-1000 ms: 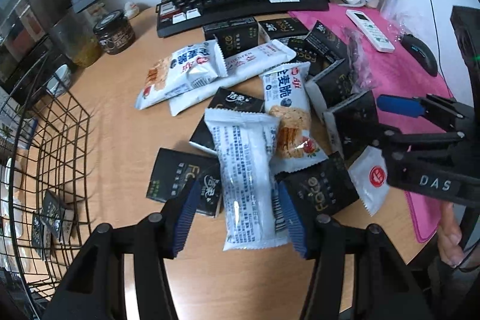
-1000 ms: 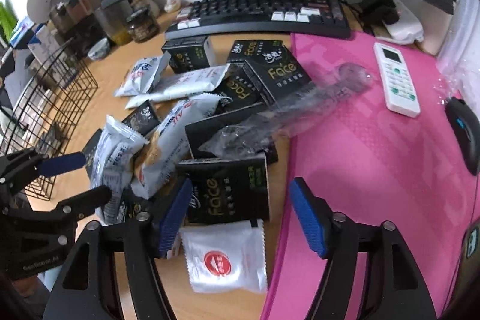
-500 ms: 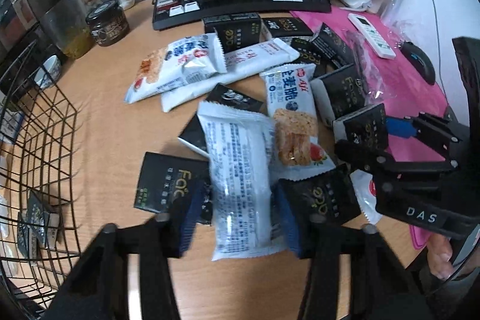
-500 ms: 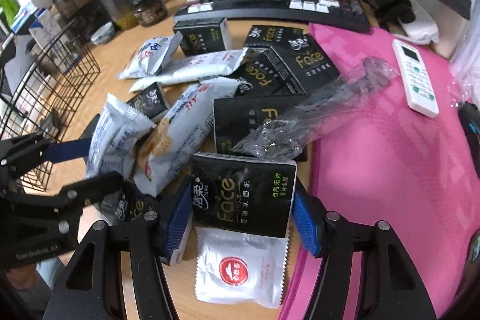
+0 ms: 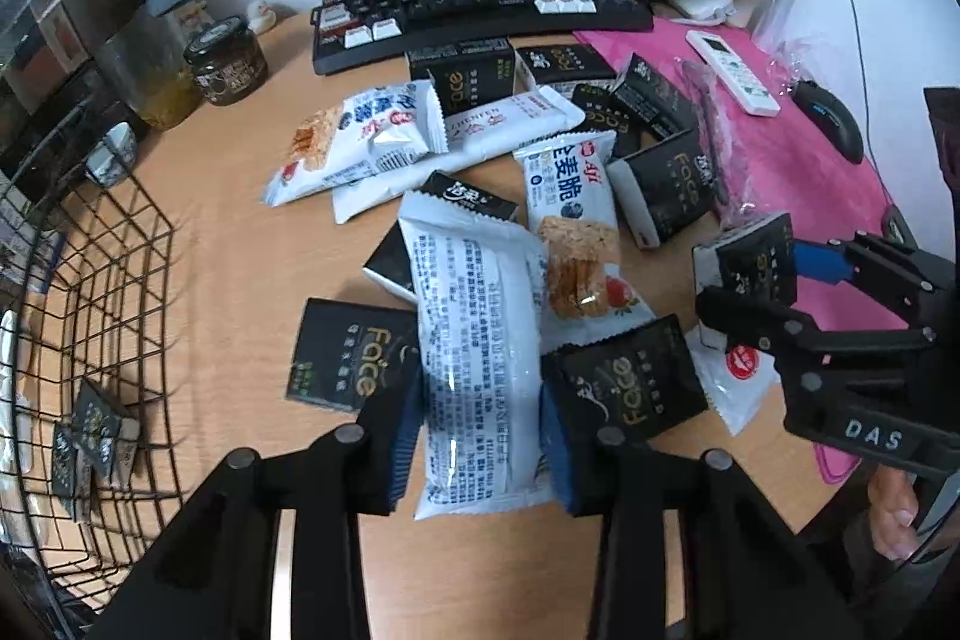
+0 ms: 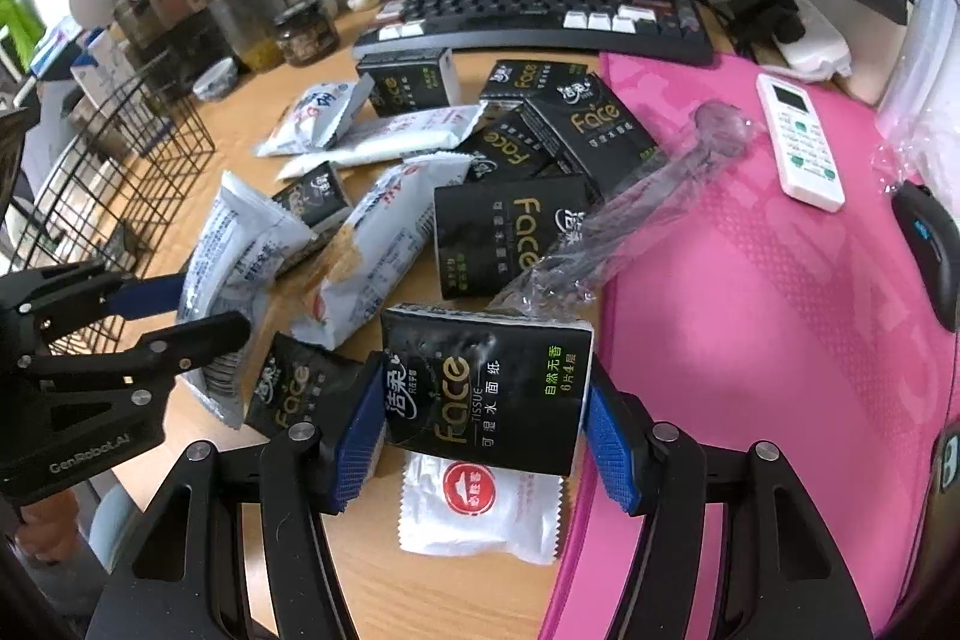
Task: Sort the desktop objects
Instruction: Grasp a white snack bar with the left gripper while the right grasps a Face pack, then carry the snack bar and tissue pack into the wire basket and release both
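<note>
Snack packet [image 5: 480, 358], white, is clamped between the left gripper [image 5: 480, 436] pads over the desk; lift toward wire basket [image 5: 90, 280] judged next, basket contents blurred | Face tissue pack [image 6: 486, 388] is pinched by the right gripper [image 6: 480, 430], above a white sachet [image 6: 480, 502]; its destination is not shown.

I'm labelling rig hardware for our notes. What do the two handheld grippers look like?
Both are black, angular frames with round silver bolts and blue ribbed finger pads. The left gripper reads "GenRobot.AI" on its side; the right gripper reads "DAS".
</note>
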